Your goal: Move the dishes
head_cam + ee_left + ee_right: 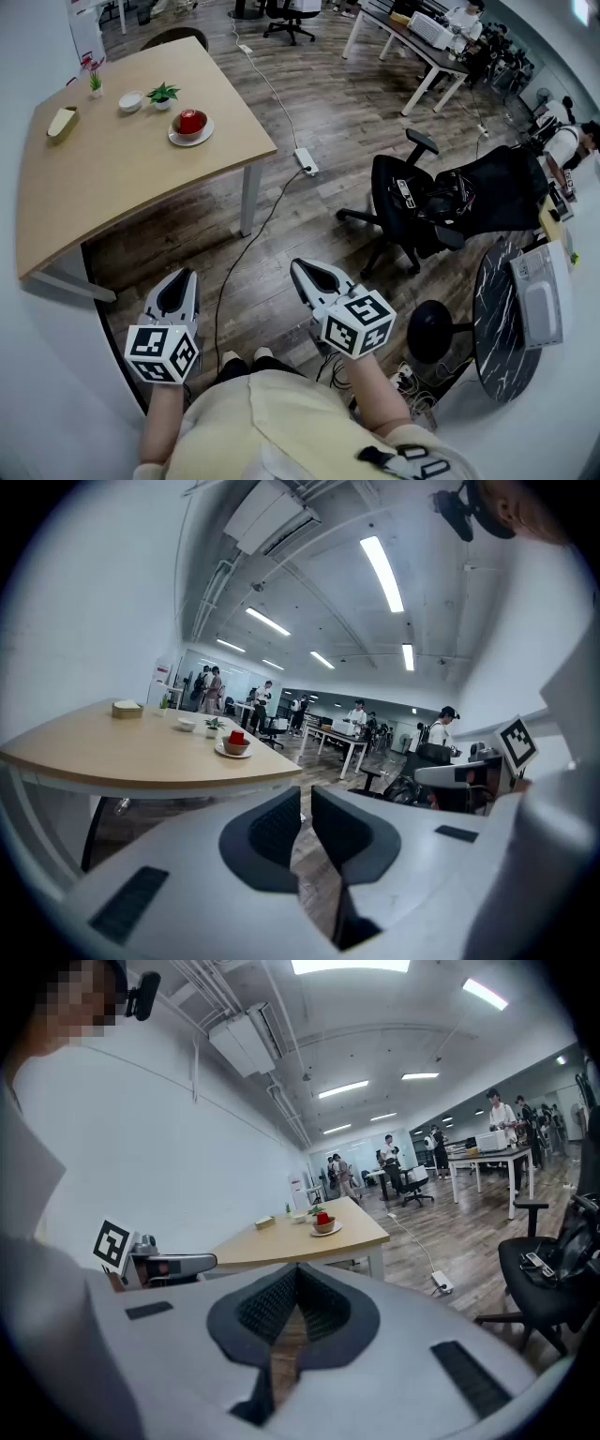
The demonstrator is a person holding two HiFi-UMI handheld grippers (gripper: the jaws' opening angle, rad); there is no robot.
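The dishes stand on a light wooden table (pixel 122 187) at the upper left of the head view. A red cup in a bowl on a white plate (pixel 190 126) is nearest the table's right edge, with a small white bowl (pixel 130 101) and a tan dish (pixel 62 122) further left. The same plate with the cup (pixel 234 747) shows far ahead in the left gripper view and again (pixel 323 1224) in the right gripper view. My left gripper (pixel 184 276) (pixel 306 795) is held low before my body, with a narrow gap between its jaws and nothing in it. My right gripper (pixel 298 266) (pixel 296 1269) is shut and empty. Both are well short of the table.
A small potted plant (pixel 163 94) stands among the dishes. A power strip (pixel 307 161) and its cable lie on the wooden floor between me and the table. A black office chair (pixel 422 202), a stool (pixel 433 330) and a round dark table (pixel 497 319) stand to the right. People are at the far desks.
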